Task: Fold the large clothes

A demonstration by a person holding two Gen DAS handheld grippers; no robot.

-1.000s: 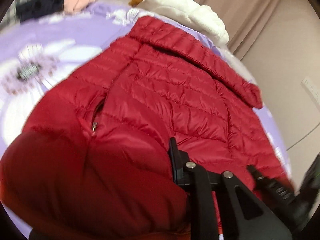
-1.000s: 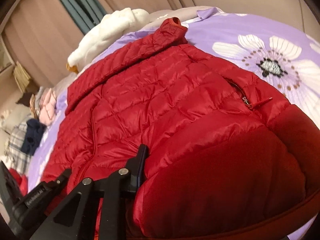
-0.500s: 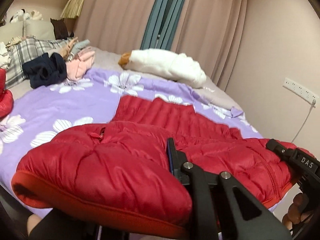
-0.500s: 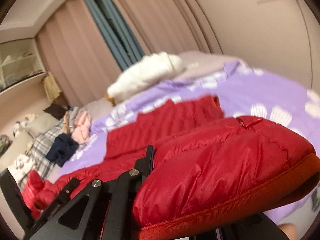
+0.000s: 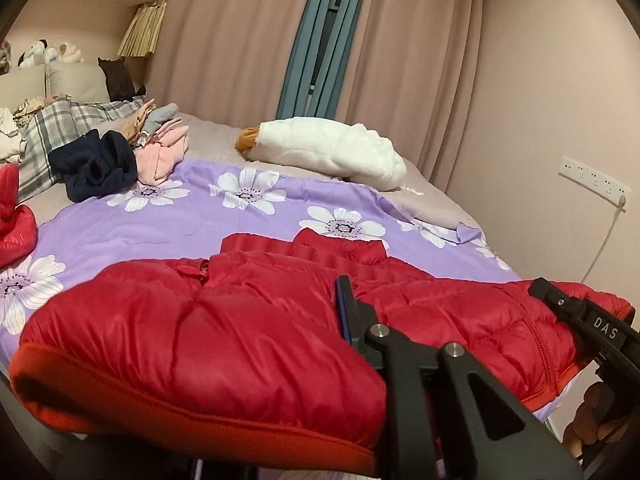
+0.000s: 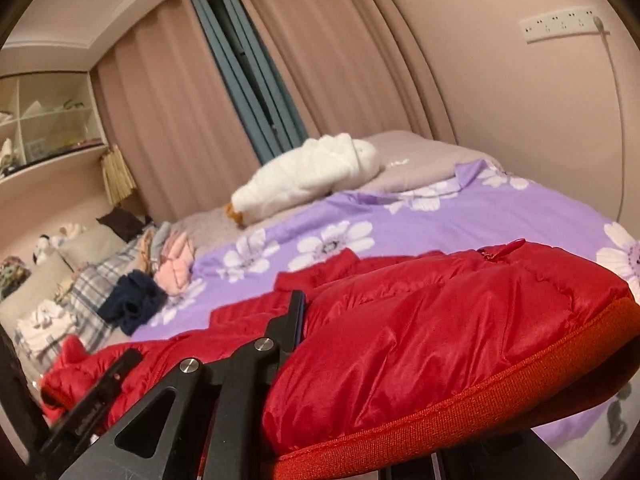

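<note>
A red puffer jacket (image 5: pixel 224 332) lies on the purple flowered bed cover (image 5: pixel 132 228), its hem at the near bed edge. My left gripper (image 5: pixel 344 344) is shut on the hem, which bulges over the left finger. My right gripper (image 6: pixel 292 344) is shut on the hem (image 6: pixel 460 408) at the other end; the jacket (image 6: pixel 440 312) drapes over its right finger. Each gripper shows at the edge of the other's view. The collar (image 5: pixel 340 246) lies flat farther up the bed.
A white plush goose (image 5: pixel 332 152) lies at the back of the bed. A pile of clothes, navy (image 5: pixel 96 164) and pink (image 5: pixel 160 156), sits at the left by a plaid pillow (image 5: pixel 52 136). Another red garment (image 5: pixel 12 220) lies far left. A wall with a socket strip (image 5: pixel 592 180) is right.
Both grippers have dropped low and pulled back towards the near bed edge with the hem. The views went from looking down on the jacket to looking level across the bed.
</note>
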